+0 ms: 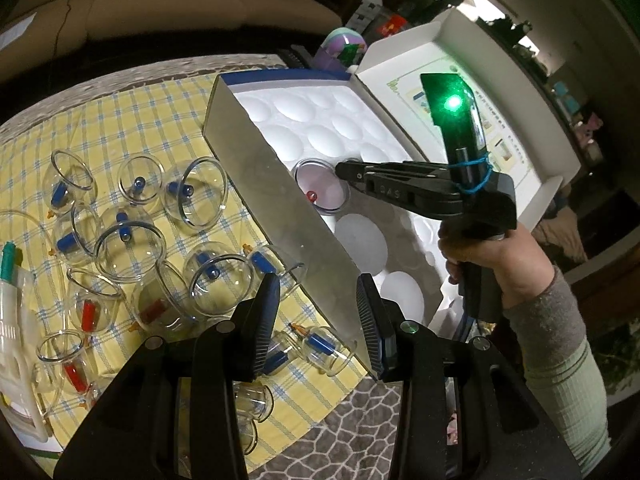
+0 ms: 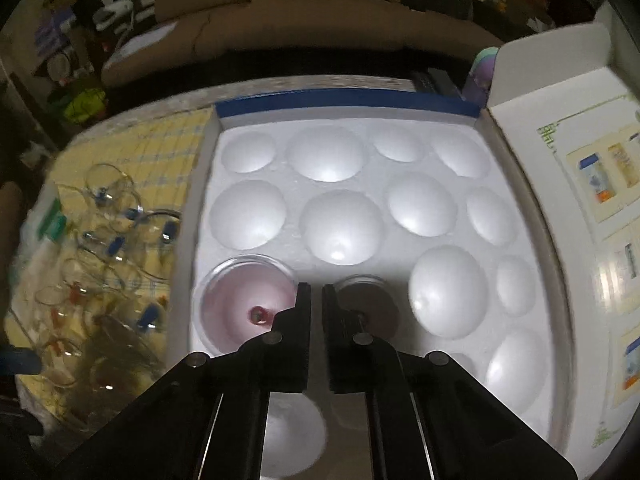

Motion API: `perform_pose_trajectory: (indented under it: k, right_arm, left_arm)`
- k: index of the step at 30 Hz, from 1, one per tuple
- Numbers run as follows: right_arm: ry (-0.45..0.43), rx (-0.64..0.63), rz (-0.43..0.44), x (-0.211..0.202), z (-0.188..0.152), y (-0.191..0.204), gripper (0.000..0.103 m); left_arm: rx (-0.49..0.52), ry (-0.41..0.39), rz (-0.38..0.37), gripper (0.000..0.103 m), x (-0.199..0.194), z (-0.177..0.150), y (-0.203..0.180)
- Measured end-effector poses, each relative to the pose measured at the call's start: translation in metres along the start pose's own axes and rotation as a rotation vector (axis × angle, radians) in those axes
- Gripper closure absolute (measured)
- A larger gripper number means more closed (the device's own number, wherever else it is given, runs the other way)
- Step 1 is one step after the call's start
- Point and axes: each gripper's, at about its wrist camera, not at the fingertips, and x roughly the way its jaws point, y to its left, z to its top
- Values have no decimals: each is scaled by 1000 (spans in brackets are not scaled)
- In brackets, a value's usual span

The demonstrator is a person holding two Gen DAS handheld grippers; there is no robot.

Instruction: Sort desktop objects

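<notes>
Several clear cupping cups with blue or red valves [image 1: 200, 196] lie on the yellow checked cloth [image 1: 120, 120], left of an open box with a white foam tray [image 1: 320, 128] of round hollows. One red-valve cup [image 1: 321, 190] sits in a hollow near the box's left wall; it also shows in the right wrist view [image 2: 244, 300]. My right gripper [image 1: 345, 169] hovers just right of that cup over the tray [image 2: 344, 216], jaws nearly closed and empty [image 2: 316, 292]. My left gripper [image 1: 318, 300] is open and empty above the box's near wall.
The box lid [image 1: 460, 92] with a printed sheet stands open at the right. A white pump with a green part [image 1: 12, 280] lies at the far left. A sofa stands behind the table. A pastel object [image 1: 344, 46] sits behind the box.
</notes>
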Motion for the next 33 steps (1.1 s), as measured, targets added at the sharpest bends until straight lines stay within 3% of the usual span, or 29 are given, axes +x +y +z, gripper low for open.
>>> perform_pose_trajectory:
  k: [6,10,12,15,17,18,20,22,25,33]
  right_arm:
    - [-36,23,-11,-16,-1,-5,97]
    - [-76,63,43,-38,-4,-8,94]
    - [-83,52,54,-47,-10,-4,85]
    - [-88,36,75,-59,-19,6,55]
    - [-89,25,79,-65,-26,13,20]
    - [-94,16,74,-69,-30,17,17]
    - [-97,-6,67,-76,-38,26,17]
    - [-101,-13,90,-84,-46,36,10]
    - [-126,-28,113,-98,-56,51,4]
    - [-182,-94,209,-131,-92,111,3]
  left_arm:
    - [-11,-8,-2,67,-6,-5,3]
    - [-17,-17,9,64,-16,-11,6]
    - [-26,-28,13,59,-22,-14,7]
    - [-32,-43,28,45,-33,-20,7]
    - [-30,-51,41,34,-41,-26,6]
    - [-30,-56,46,28,-45,-27,6]
    - [-33,-74,50,7,-56,-34,7]
    - [-43,-91,48,0,-69,-41,11]
    - [-60,-109,67,0,-87,-52,20]
    - [-100,-142,168,0,-137,-110,66]
